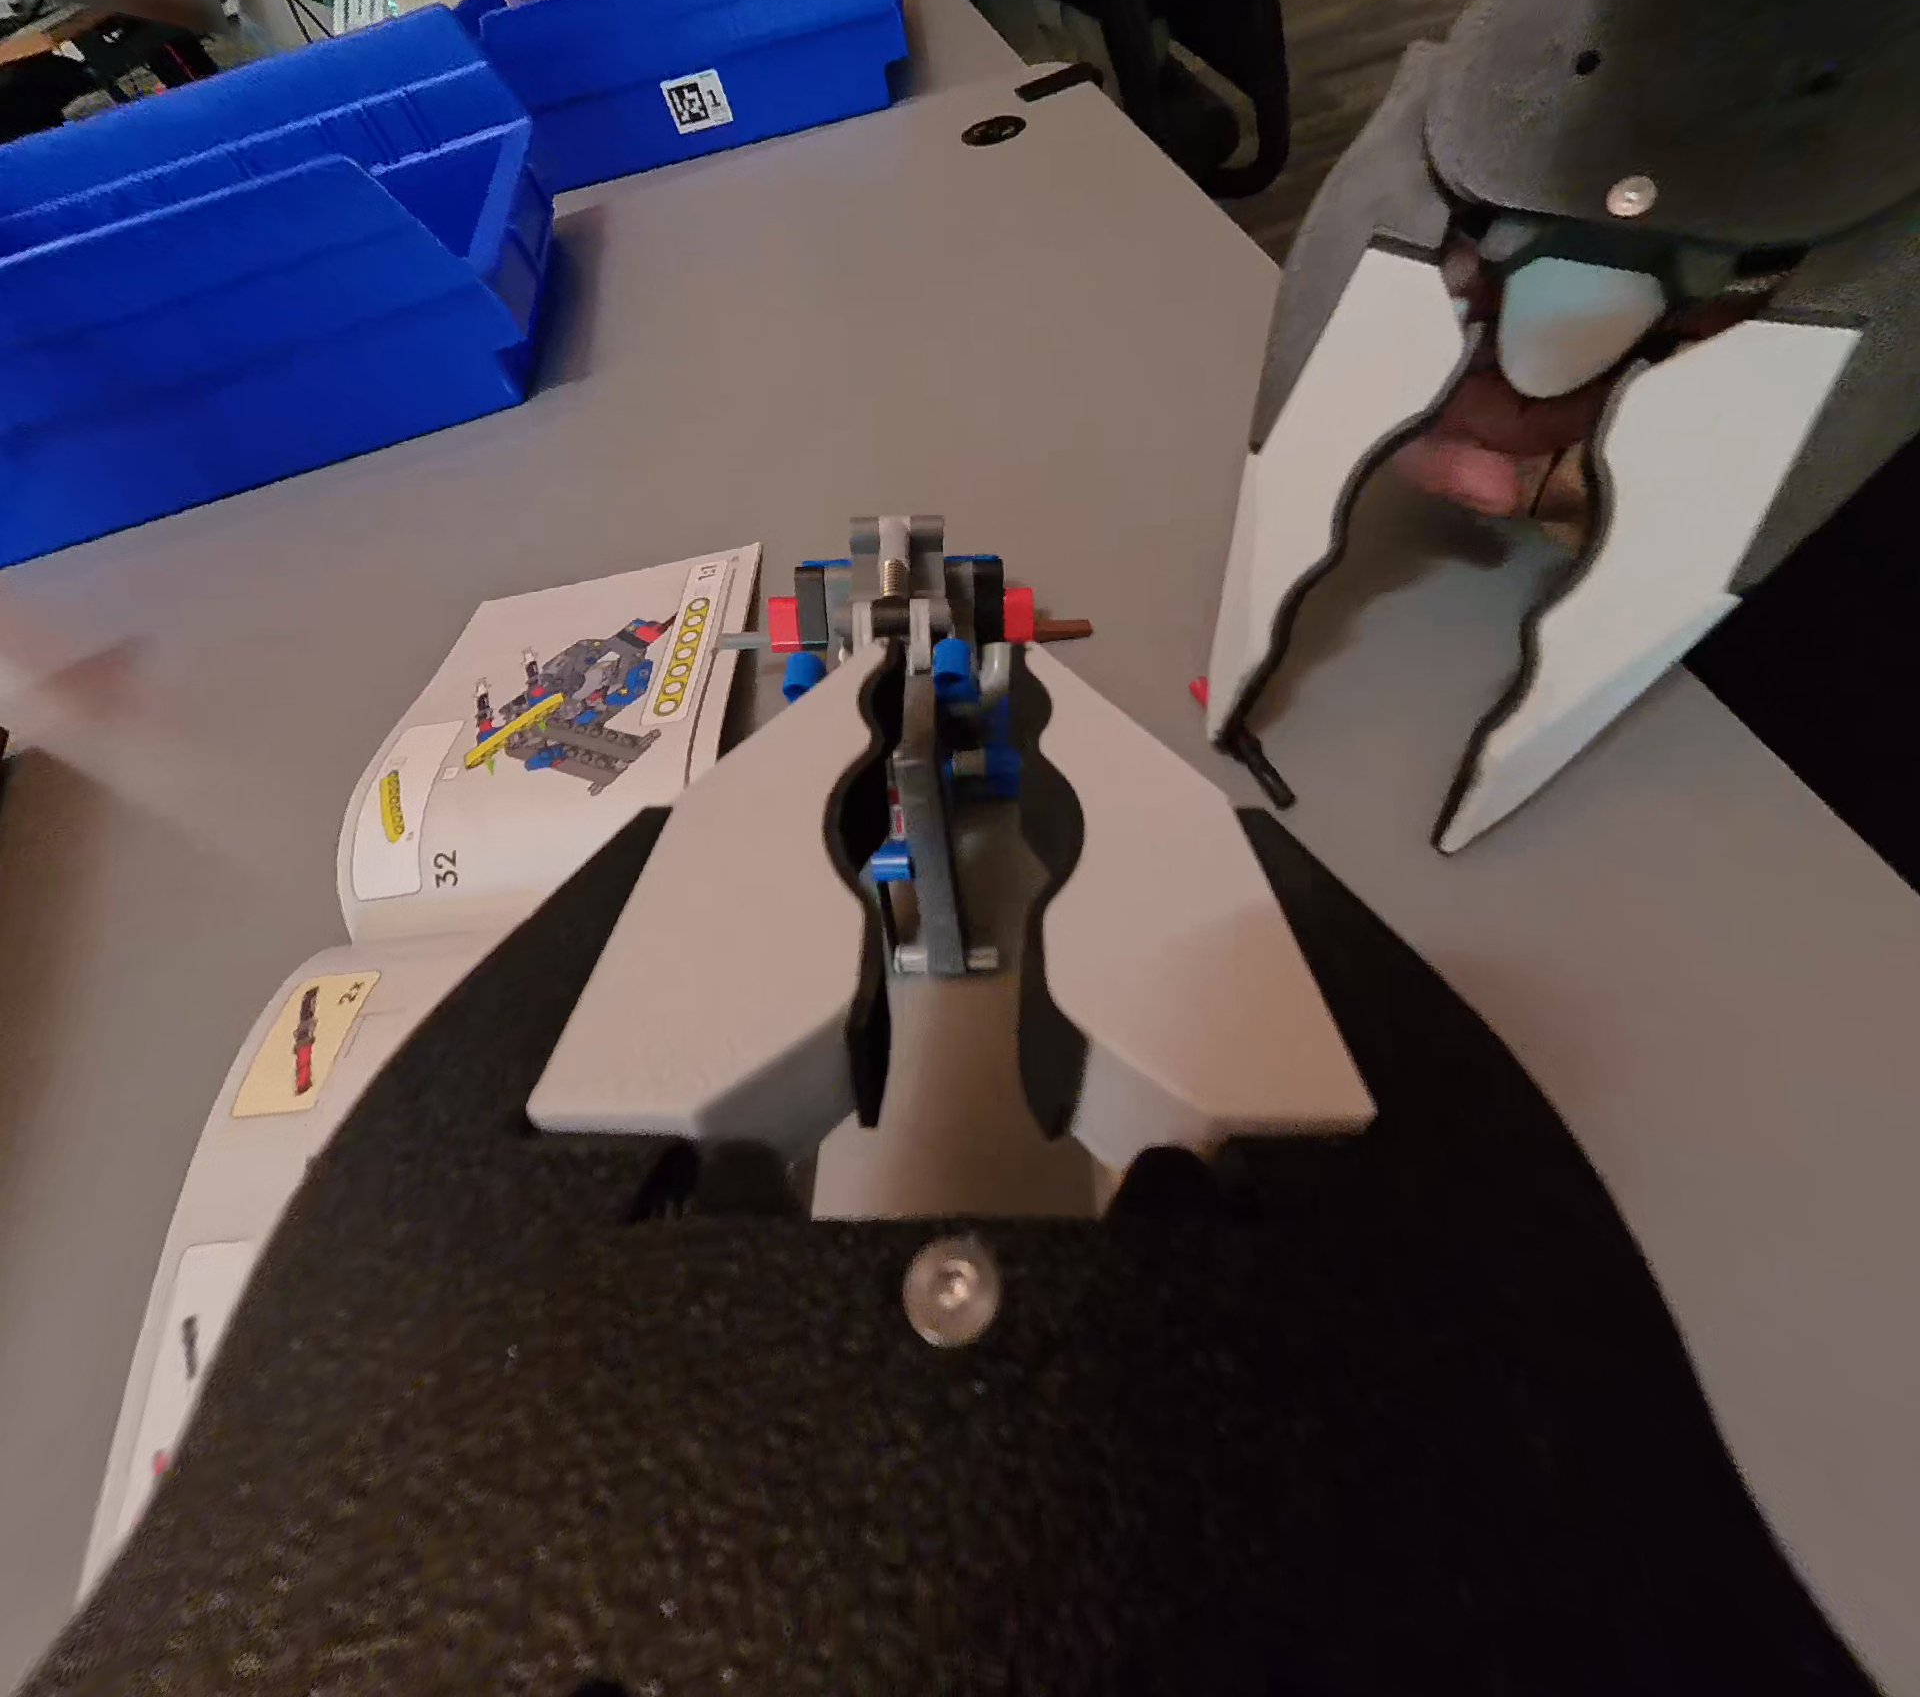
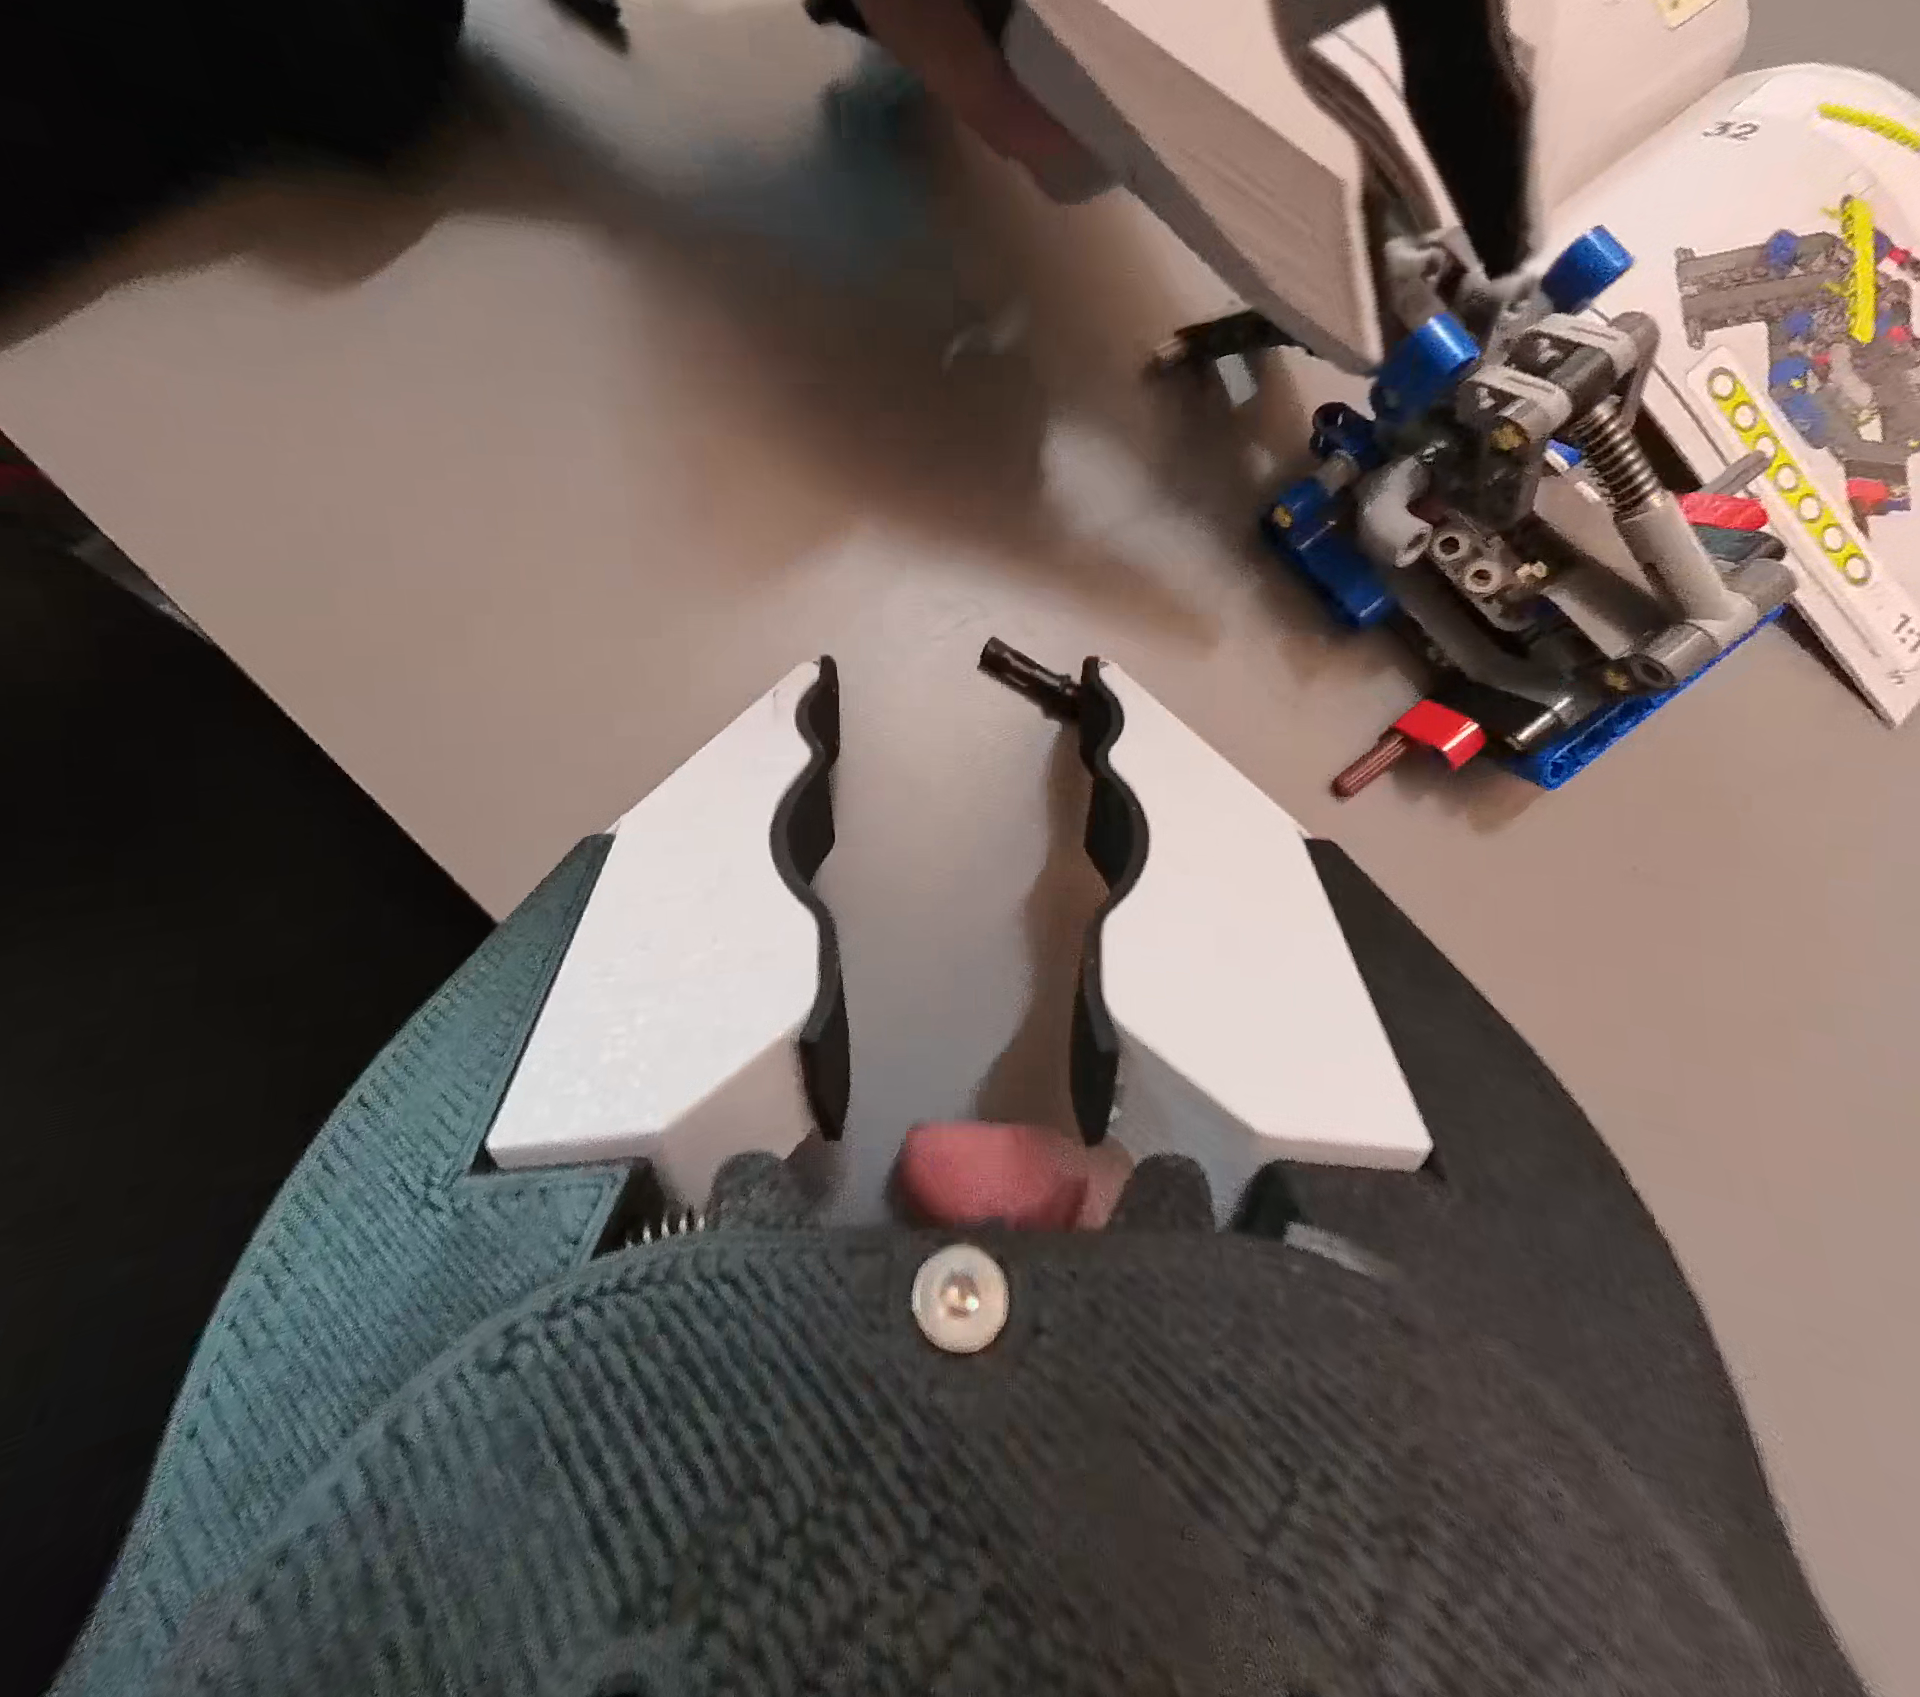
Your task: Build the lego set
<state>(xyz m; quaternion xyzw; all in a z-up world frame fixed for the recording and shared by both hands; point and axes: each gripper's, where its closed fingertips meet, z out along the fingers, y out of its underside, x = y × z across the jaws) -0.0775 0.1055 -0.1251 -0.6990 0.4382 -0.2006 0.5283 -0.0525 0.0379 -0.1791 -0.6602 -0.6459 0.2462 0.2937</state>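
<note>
Left wrist view shows the left gripper (image 1: 940, 660) with its jaws narrow, closed on a grey beam of the brick model (image 1: 914, 608), which stands on the grey table (image 1: 831, 317). Right of the model, the right gripper (image 2: 956, 681) hangs with its jaws wide and nothing gripped; a small black pin (image 2: 1023, 671) lies on the table at the tip of one of its fingers (image 2: 1107, 712), touching it or nearly so. Just left of the model lies an open instruction booklet (image 1: 540, 774). Behind the model, well apart, stand blue bins (image 1: 312, 245). The model looks partly built, and the pin is loose.
</note>
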